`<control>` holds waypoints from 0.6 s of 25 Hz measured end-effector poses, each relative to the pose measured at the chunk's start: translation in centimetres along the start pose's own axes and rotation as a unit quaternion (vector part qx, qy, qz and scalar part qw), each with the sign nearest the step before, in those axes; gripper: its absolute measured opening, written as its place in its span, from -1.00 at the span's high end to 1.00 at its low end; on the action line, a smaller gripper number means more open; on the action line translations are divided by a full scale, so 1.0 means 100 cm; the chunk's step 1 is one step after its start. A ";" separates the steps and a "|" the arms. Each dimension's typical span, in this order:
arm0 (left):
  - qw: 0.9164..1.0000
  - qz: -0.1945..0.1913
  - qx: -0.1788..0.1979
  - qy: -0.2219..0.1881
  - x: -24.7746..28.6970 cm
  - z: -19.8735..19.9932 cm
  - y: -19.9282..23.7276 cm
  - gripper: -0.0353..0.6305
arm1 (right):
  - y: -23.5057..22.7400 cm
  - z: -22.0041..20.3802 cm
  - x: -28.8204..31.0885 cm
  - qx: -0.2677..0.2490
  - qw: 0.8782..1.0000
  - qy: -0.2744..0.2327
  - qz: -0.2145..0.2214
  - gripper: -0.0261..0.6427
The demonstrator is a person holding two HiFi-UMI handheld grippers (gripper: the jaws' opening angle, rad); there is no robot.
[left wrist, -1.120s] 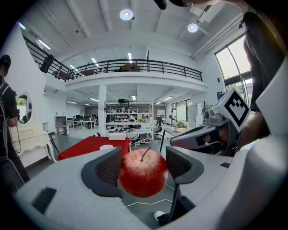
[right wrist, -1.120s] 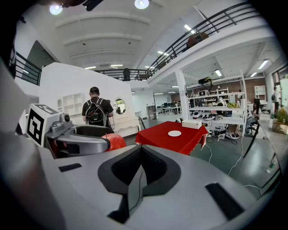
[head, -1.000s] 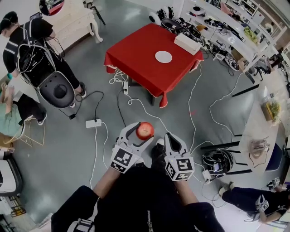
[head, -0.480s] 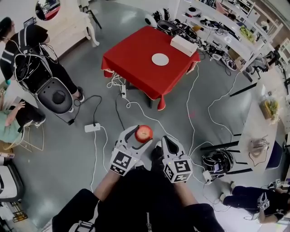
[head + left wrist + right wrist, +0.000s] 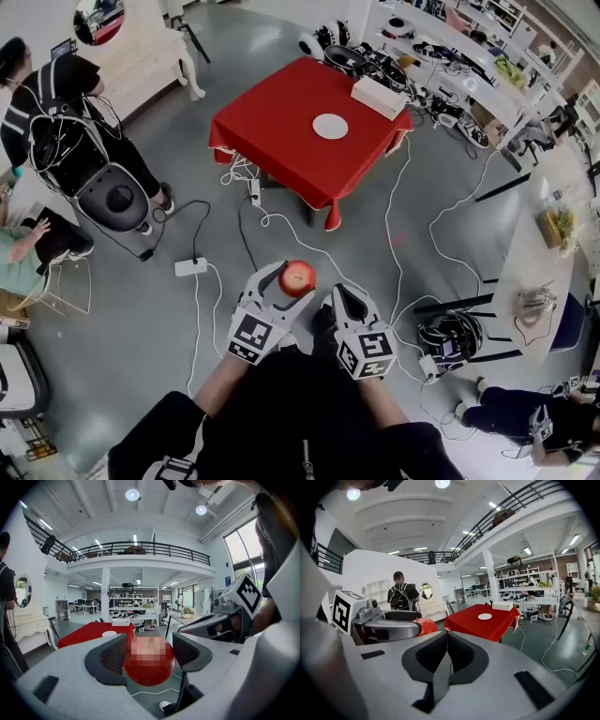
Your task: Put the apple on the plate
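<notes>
My left gripper [image 5: 292,279] is shut on a red apple [image 5: 297,277], held in the air over the grey floor; in the left gripper view the apple [image 5: 149,663] fills the gap between the two dark pads. Beside it my right gripper [image 5: 335,296] is shut with nothing in it, its pads pressed together [image 5: 442,660]. The white plate [image 5: 330,126] lies on a table with a red cloth [image 5: 281,141] some way ahead, also visible as the plate [image 5: 484,616] in the right gripper view.
A white box [image 5: 378,97] sits on the table's far right corner. White cables [image 5: 281,220] and a power strip [image 5: 191,266] lie on the floor between me and the table. A person with a backpack [image 5: 66,103] stands at left by a black chair [image 5: 117,199]. Cluttered benches [image 5: 469,66] line the right.
The view has crept forward: the red table and plate sit slightly nearer and leftward in the head view. Both grippers keep their pose, the apple still held.
</notes>
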State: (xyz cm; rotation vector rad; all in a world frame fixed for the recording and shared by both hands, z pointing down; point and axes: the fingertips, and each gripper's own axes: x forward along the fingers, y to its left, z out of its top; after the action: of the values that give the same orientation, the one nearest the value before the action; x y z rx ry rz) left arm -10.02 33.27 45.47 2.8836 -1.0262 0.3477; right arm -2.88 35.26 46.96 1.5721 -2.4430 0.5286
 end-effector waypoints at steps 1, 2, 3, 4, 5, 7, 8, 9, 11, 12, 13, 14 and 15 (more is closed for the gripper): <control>1.000 0.000 0.000 0.000 0.001 0.000 -0.001 -0.02 | -0.001 0.000 -0.001 0.000 1.000 0.000 0.001 0.89; 1.000 0.000 0.000 0.001 0.001 0.000 -0.002 -0.02 | -0.002 0.001 -0.001 0.000 1.000 0.000 0.001 0.89; 1.000 0.000 0.000 0.001 0.002 0.000 -0.002 -0.02 | -0.002 0.001 -0.002 0.001 1.000 0.000 0.002 0.89; 1.000 0.000 0.000 0.002 0.002 0.000 -0.002 -0.02 | -0.002 0.000 -0.002 0.002 1.000 0.000 0.002 0.89; 1.000 -0.001 0.000 0.003 0.003 0.000 -0.002 -0.02 | -0.003 0.000 -0.002 0.003 1.000 0.001 0.002 0.89; 1.000 -0.001 0.000 0.004 0.004 0.001 -0.002 -0.02 | -0.004 0.000 -0.002 0.004 1.000 0.002 0.003 0.89; 1.000 -0.001 0.001 0.005 0.005 0.002 -0.002 -0.02 | -0.005 0.000 -0.002 0.004 1.000 0.003 0.003 0.89; 1.000 -0.002 0.001 0.005 0.007 0.002 -0.003 -0.02 | -0.006 0.000 -0.002 0.004 1.000 0.003 0.003 0.89; 1.000 -0.003 0.001 0.007 0.009 0.002 -0.003 -0.02 | -0.007 0.001 -0.002 0.004 1.000 0.003 0.003 0.89; 1.000 -0.003 0.001 0.008 0.010 0.002 -0.003 -0.02 | -0.008 0.002 -0.001 0.004 1.000 0.003 0.003 0.89; 1.000 -0.004 0.001 0.009 0.011 0.002 -0.003 -0.02 | -0.009 0.003 0.000 0.005 1.000 0.003 0.003 0.89; 1.000 -0.005 0.001 0.010 0.013 0.001 -0.003 -0.02 | -0.010 0.002 0.000 0.006 1.000 0.003 0.004 0.89; 1.000 -0.005 0.001 0.011 0.015 0.001 -0.003 -0.02 | -0.011 0.002 0.001 0.007 1.000 0.003 0.004 0.89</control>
State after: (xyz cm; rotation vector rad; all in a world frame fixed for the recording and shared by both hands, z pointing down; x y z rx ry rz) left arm -8.74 32.58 45.75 2.8801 -1.0075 0.3792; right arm -1.91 34.68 47.05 1.5642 -2.4475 0.5518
